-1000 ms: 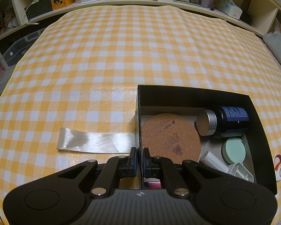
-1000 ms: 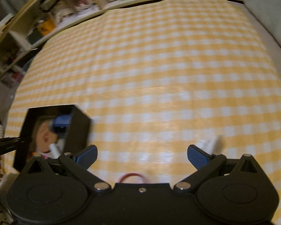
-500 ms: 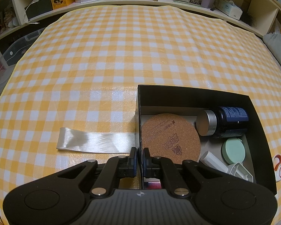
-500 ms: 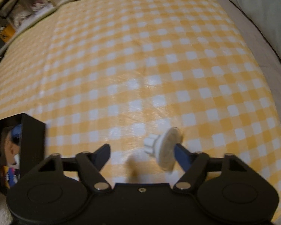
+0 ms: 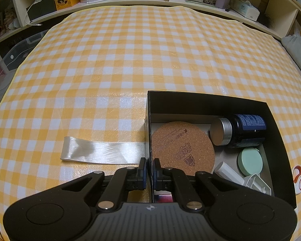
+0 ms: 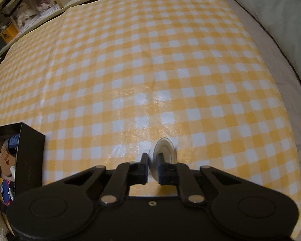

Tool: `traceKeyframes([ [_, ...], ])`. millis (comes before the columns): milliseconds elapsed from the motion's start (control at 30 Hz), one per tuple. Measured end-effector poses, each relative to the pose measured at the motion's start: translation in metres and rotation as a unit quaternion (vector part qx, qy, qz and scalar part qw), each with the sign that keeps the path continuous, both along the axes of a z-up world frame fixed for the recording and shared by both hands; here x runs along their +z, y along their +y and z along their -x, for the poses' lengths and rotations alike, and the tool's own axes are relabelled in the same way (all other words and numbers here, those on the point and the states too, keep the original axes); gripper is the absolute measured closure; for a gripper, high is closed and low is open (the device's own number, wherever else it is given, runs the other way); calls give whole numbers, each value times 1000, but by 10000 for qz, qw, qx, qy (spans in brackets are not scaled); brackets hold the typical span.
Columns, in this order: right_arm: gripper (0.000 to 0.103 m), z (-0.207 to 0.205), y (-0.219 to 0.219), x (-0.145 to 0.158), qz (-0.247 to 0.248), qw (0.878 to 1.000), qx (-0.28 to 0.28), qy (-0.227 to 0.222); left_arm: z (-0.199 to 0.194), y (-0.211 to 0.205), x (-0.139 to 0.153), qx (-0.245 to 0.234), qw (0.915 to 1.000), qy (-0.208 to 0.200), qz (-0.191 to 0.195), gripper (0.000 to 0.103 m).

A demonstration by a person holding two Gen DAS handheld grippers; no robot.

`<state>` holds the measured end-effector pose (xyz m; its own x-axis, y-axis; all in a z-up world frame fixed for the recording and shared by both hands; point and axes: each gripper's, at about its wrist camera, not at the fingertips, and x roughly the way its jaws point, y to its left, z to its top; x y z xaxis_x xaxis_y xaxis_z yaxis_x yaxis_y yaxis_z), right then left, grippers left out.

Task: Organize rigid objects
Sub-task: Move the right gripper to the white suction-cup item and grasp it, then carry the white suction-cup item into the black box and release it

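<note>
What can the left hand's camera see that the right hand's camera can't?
Only the left wrist view shows the white ribbon, the mint round tin and the left gripper shut on the black box's wall. Only the right wrist view shows the right gripper, whose jaws have just closed on a white round disc. Both show the black box, the cork coaster, the dark bottle and the checked cloth.

A yellow-and-white checked cloth (image 5: 130, 60) covers the table, glossy under overhead light. Cream open shelves (image 5: 166, 2) crowded with boxes and containers curve along its far edge. A grey cushion (image 6: 275, 6) lies past the right edge.
</note>
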<state>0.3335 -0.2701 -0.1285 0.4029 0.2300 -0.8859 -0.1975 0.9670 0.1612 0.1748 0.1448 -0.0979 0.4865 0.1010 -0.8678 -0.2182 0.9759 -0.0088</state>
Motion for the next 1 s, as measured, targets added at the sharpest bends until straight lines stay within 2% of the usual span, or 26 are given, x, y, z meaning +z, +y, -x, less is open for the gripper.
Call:
traceKeyframes([
  [100, 94, 4, 5, 11, -163, 9996, 61, -227, 0, 0, 0, 4, 10000, -2, 4, 97],
  [233, 94, 18, 23, 33, -782, 9945, 350, -606, 2, 1, 2, 4, 10000, -3, -2, 97],
  [500, 94, 67, 88, 57, -1680, 9724, 1366, -866, 3, 1, 2, 4, 10000, -3, 1, 97],
  [633, 94, 82, 117, 62, -2012, 9596, 1782, -830, 3, 1, 2, 5, 10000, -4, 3, 97],
  [800, 94, 88, 155, 48, -1997, 9520, 2237, -607, 3, 1, 2, 6, 10000, -5, 6, 97],
  [1000, 94, 96, 193, 24, -1683, 9478, 2679, -390, 4, 1, 3, 7, 10000, -5, 11, 97],
])
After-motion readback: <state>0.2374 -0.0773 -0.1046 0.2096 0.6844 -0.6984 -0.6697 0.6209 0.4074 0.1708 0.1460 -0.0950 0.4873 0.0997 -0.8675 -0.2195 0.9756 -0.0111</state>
